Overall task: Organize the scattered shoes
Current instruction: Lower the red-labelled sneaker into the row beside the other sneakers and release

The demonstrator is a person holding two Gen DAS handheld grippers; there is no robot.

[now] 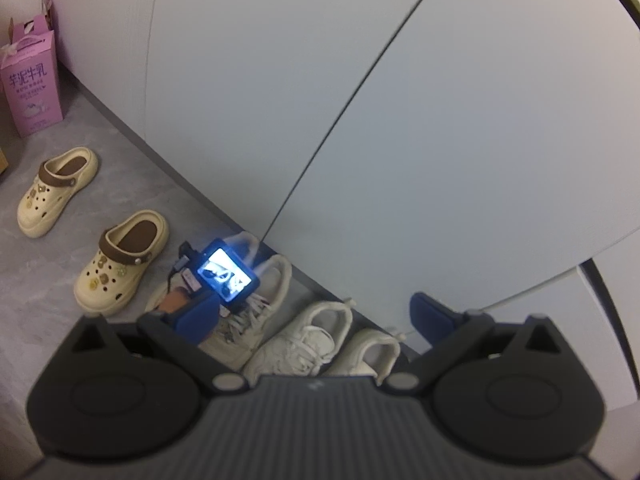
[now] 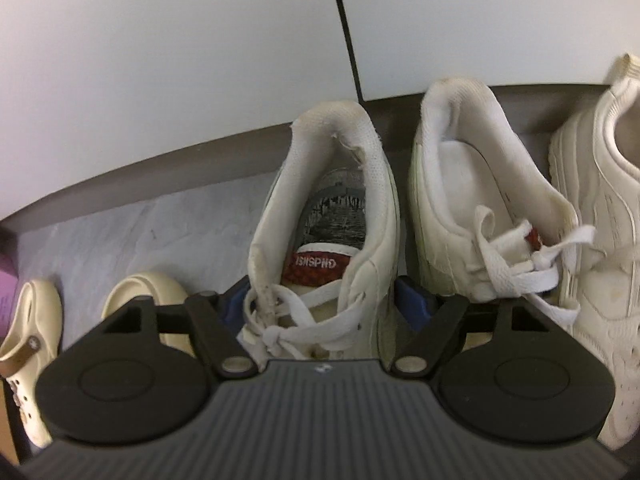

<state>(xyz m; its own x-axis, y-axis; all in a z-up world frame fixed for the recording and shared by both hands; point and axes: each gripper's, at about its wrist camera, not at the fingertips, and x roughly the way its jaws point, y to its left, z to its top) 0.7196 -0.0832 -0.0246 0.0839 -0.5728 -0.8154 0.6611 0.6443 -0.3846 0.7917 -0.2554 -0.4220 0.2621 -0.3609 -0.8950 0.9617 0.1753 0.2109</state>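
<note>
My right gripper (image 2: 323,305) has its blue pads pressed on both sides of a white lace-up sneaker (image 2: 324,216) with a red tongue label, heel toward the wall. Its mate (image 2: 472,208) stands just right of it, and a third white sneaker (image 2: 600,208) is beyond that. In the left wrist view my left gripper (image 1: 316,316) hangs open and holds nothing, above the row of white sneakers (image 1: 304,340) by the wall. The right gripper's body with its lit screen (image 1: 226,272) shows over the leftmost sneaker. Two cream clogs (image 1: 122,262) (image 1: 56,190) with brown straps sit further left.
A white cabinet front (image 1: 360,100) with a dark seam and a dark plinth (image 2: 140,176) runs behind the shoes. A purple milk carton (image 1: 30,80) stands on the grey floor (image 1: 40,280) at the far left. The clogs (image 2: 148,292) lie left of the held sneaker.
</note>
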